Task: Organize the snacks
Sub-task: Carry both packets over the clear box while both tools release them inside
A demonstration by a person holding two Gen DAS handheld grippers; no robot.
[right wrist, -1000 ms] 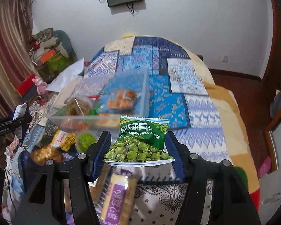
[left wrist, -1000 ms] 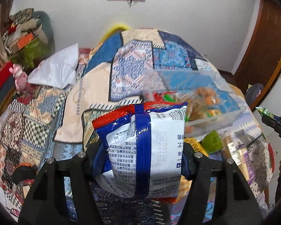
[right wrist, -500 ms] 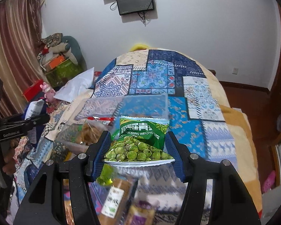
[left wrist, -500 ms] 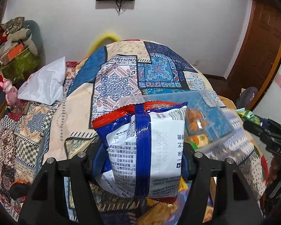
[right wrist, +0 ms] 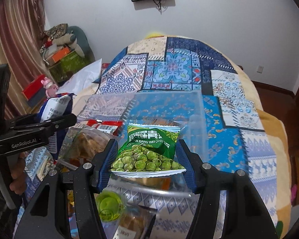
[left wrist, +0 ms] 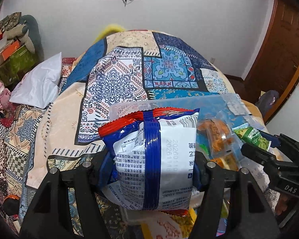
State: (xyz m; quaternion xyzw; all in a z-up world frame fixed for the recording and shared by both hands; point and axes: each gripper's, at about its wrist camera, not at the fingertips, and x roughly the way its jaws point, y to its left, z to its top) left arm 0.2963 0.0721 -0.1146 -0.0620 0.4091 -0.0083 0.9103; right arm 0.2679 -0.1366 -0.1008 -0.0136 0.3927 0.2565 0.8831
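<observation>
Both tilted downward over the clear bin [right wrist: 197, 107], left claw [left wrist: 151, 171] clamps the blue-white packet [left wrist: 153, 159], right claw [right wrist: 147, 159] the green pea packet [right wrist: 149, 149].

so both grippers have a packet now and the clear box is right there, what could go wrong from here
1. The right gripper pinches the green pea packet only by its side edges, so it may slip or twist out.
2. The puffy blue and white snack bag in the left gripper blocks that camera's view of the clear plastic box, so it could miss the box.
3. The grippers are close together and could collide over it.
</observation>
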